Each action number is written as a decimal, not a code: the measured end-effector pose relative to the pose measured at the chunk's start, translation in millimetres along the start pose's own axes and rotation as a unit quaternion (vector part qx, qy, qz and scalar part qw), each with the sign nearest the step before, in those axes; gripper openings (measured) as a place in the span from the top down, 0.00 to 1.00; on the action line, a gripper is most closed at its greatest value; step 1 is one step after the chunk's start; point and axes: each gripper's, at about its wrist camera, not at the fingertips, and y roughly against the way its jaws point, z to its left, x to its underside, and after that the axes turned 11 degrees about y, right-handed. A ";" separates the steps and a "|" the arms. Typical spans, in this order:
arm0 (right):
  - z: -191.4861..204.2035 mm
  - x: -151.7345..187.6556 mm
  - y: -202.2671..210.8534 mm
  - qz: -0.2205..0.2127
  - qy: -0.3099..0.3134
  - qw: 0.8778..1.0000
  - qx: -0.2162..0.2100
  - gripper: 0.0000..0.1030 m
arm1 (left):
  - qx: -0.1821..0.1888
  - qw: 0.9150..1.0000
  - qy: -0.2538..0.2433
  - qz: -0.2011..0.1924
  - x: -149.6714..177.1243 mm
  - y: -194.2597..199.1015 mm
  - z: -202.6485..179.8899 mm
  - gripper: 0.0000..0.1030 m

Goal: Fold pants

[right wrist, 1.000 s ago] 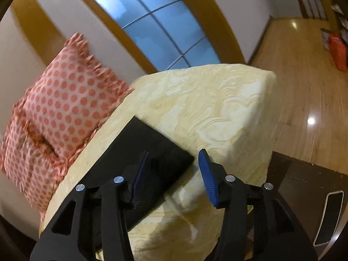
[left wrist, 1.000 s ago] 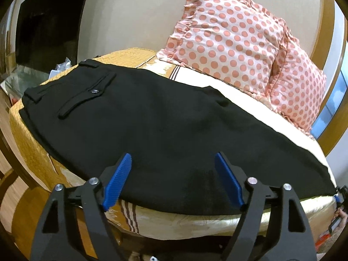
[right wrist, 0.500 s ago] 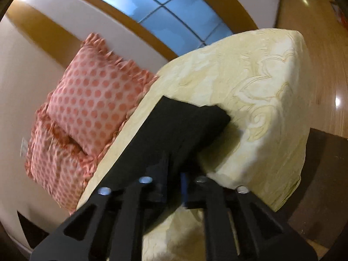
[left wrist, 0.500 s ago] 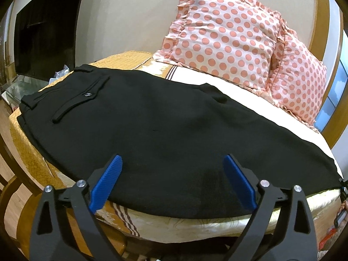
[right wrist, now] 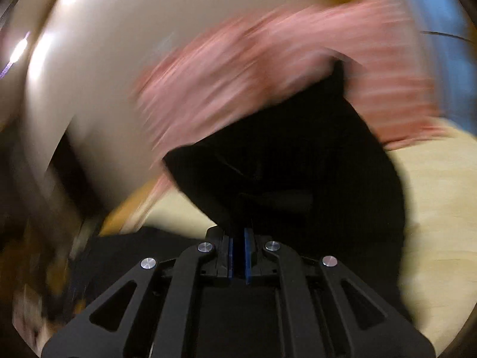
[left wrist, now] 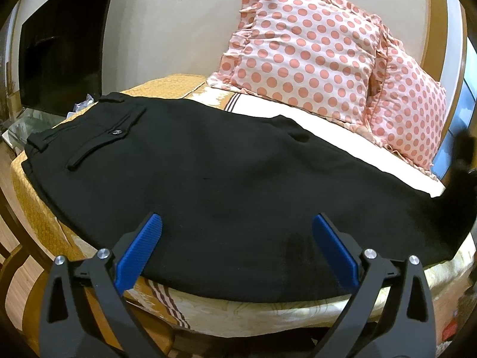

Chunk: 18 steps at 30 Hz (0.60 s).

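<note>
Black pants lie flat across the bed, waistband and back pocket at the left, legs running right. My left gripper is open, its blue pads hovering over the near edge of the pants at mid-leg, holding nothing. My right gripper is shut on the hem end of the pants, which rises lifted off the bed in front of it; this view is motion-blurred. In the left wrist view that lifted hem shows at the far right edge.
The bed has a yellow patterned cover. Two pink polka-dot pillows lean on the wall behind the pants. A dark TV screen stands at the far left. A window shows at the right.
My right gripper closed on the pant hem and has swung it up off the bed toward the pillows. My left gripper drew back slightly and stayed open.
</note>
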 end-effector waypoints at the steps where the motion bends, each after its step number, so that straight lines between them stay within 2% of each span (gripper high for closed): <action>1: 27.7 9.8 -30.9 0.050 0.037 0.998 -0.029 0.95 | 0.000 1.000 0.000 0.000 -0.2 0.1 0.2 0.02; 3: 58.2 29.6 -66.1 0.106 0.070 0.991 -0.045 0.95 | 0.000 1.000 0.000 0.001 0.0 0.6 0.3 0.02; 4: 62.2 33.4 -72.5 0.114 0.068 0.990 -0.045 0.95 | 0.001 1.000 -0.001 0.001 0.0 0.8 0.5 0.02; 6: 63.4 33.7 -77.1 0.114 0.057 0.991 -0.039 0.95 | 0.003 1.000 -0.004 0.002 0.0 0.9 0.8 0.02; 10: 68.1 13.7 -71.1 0.071 0.036 0.996 -0.032 0.95 | 0.002 1.000 -0.011 -0.003 2.1 0.8 -0.3 0.02; 14: 92.3 33.0 -88.3 0.114 0.100 0.988 -0.035 0.95 | 0.006 1.000 -0.004 -0.011 2.6 3.1 1.0 0.02; 17: 98.0 39.7 -86.2 0.122 0.115 0.985 -0.036 0.94 | 0.029 0.998 0.041 -0.024 -3.7 18.4 12.7 0.04; 18: 100.5 40.6 -84.3 0.124 0.126 0.984 -0.036 0.94 | 0.026 0.997 0.059 -0.040 -8.0 26.9 20.0 0.04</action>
